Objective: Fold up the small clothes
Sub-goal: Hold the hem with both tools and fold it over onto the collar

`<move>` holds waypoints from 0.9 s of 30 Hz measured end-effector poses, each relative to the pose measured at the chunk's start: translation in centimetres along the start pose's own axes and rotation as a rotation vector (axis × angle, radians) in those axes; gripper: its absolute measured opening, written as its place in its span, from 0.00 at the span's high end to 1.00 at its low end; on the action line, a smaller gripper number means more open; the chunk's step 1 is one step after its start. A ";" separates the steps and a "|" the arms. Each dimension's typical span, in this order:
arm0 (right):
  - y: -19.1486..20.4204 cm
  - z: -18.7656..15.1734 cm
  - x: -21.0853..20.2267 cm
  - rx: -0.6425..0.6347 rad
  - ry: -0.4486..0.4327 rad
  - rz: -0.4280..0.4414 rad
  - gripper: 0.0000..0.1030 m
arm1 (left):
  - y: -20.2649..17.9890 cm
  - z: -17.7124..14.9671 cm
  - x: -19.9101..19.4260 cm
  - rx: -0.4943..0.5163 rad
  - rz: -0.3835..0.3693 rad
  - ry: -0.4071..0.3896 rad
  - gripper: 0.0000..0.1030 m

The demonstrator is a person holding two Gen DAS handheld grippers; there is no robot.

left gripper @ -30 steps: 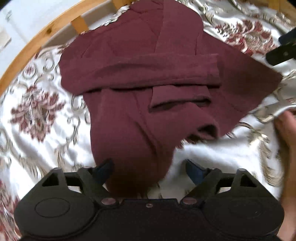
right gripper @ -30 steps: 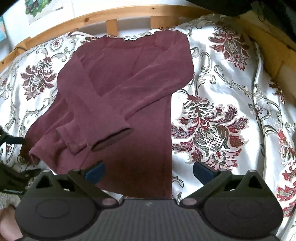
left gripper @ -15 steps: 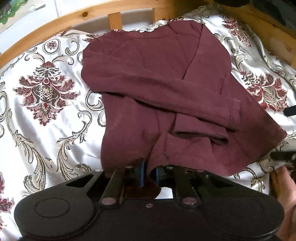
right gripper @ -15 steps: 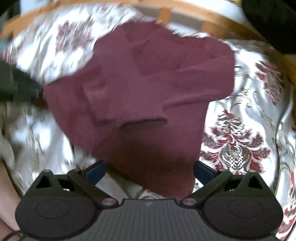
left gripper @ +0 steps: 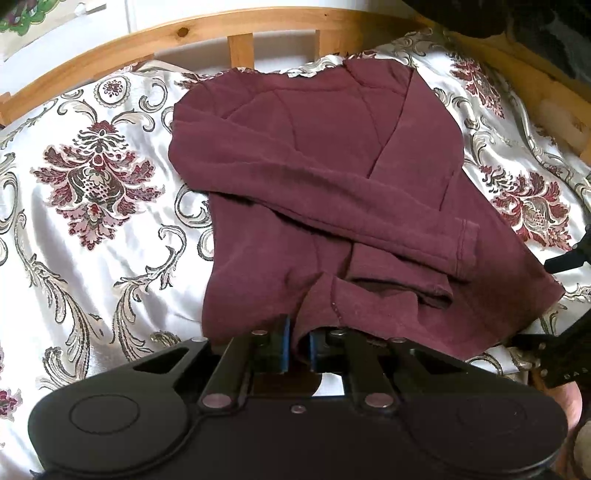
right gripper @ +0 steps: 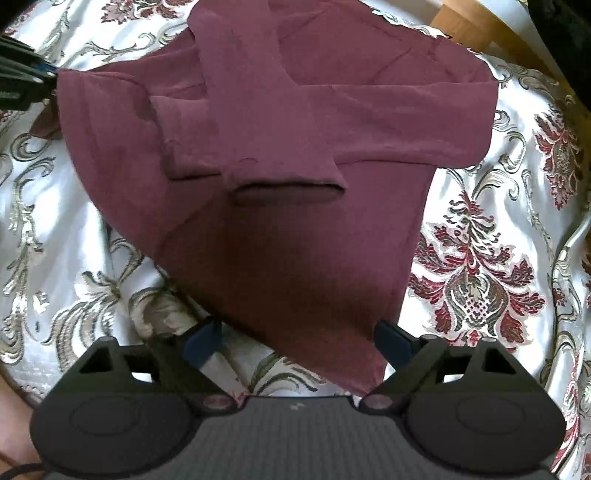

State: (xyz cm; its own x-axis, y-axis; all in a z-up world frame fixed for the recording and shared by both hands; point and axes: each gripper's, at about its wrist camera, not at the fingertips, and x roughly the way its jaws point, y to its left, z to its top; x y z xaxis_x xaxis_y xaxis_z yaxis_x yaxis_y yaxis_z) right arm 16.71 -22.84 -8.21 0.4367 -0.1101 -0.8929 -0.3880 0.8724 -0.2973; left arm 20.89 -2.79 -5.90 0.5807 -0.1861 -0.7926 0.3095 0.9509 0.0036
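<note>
A bed spread with a glossy white bedcover [left gripper: 92, 258] patterned in red and grey damask flowers fills most of what I can see, and a curved wooden bed frame [left gripper: 240, 27] with short upright slats runs along its far edge against a pale wall.

On the bedcover lies a maroon long-sleeved top [left gripper: 325, 206], its collar end toward the wooden frame and its hem nearest the two grippers. Both sleeves are folded in across the body and cross each other near the middle; the upper sleeve's cuff [right gripper: 288, 186] lies open-ended on top, and the other cuff sits partly under it. The hem is rumpled and lifted at the left corner, flatter at the right.

The left gripper [left gripper: 297, 349] has its fingers drawn close together, pinching a raised fold of the top's hem between the blue pads [left gripper: 285, 347]. From the right wrist view the same gripper shows at the top's far left corner, touching the cloth.

The right gripper [right gripper: 301, 341] points down at the opposite hem corner. Its fingers stand wide apart and are closing; the pointed corner of the top lies between them, and the pads are not pressing it.
</note>
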 end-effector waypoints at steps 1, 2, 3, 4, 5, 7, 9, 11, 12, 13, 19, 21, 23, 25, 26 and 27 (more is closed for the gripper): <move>-0.2 0.1 -0.1 0.012 -0.015 -0.007 0.15 | 0.0 0.0 -0.1 -0.002 0.000 -0.004 0.91; -0.5 0.1 -0.1 0.027 -0.022 -0.003 0.23 | 0.1 0.0 -0.1 -0.004 0.000 -0.005 0.91; -1.0 0.1 -0.1 0.054 -0.028 0.015 0.35 | 0.1 0.0 -0.1 -0.006 0.000 -0.006 0.91; -1.4 0.1 -0.2 0.077 -0.036 0.033 0.43 | 0.1 0.0 -0.2 -0.006 0.001 -0.007 0.91; -1.8 0.0 -0.4 0.099 -0.044 0.046 0.61 | 0.1 0.0 -0.2 -0.005 0.002 -0.007 0.91; -2.5 -0.4 -0.9 0.136 -0.084 0.081 0.77 | 0.1 -0.1 -0.1 -0.003 0.009 -0.005 0.90; -3.5 -0.7 -1.4 0.181 -0.125 0.066 0.92 | 0.2 -0.1 0.0 -0.005 0.020 0.004 0.90; -4.5 -1.1 -2.0 0.238 -0.166 0.085 0.93 | 0.3 -0.1 0.5 -0.017 0.030 0.030 0.88; -4.8 -1.3 -2.2 0.258 -0.179 0.089 0.93 | 0.4 -0.2 0.7 -0.023 0.031 0.043 0.86; -5.2 -1.4 -2.3 0.279 -0.193 0.094 0.93 | 0.6 -0.2 0.9 -0.029 0.034 0.053 0.83; -6.9 -1.3 -2.7 0.337 -0.246 0.108 0.94 | 1.5 -0.4 1.1 -0.073 0.051 0.067 0.74; -7.1 -1.4 -2.8 0.353 -0.252 0.115 0.94 | 1.9 -0.4 1.1 -0.100 0.055 0.064 0.71; -7.2 -1.5 -2.9 0.374 -0.267 0.119 0.94 | 2.3 -0.4 1.0 -0.125 0.055 0.053 0.71; -7.3 -1.8 -3.4 0.391 -0.299 0.116 0.94 | 2.6 -0.5 0.7 -0.139 0.049 0.031 0.83; -7.2 -2.0 -3.9 0.394 -0.332 0.107 0.94 | 2.5 -0.5 0.3 -0.137 0.041 0.009 0.87; -7.1 -2.2 -4.5 0.388 -0.364 0.093 0.94 | 2.4 -0.5 -0.2 -0.131 0.030 -0.021 0.91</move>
State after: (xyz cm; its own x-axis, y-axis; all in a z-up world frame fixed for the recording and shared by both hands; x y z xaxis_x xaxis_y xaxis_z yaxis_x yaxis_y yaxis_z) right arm 15.70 -29.60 -2.87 0.6944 0.0878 -0.7142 -0.1398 0.9901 -0.0142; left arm 21.10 -0.36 -6.04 0.6045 -0.1612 -0.7801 0.1921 0.9799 -0.0537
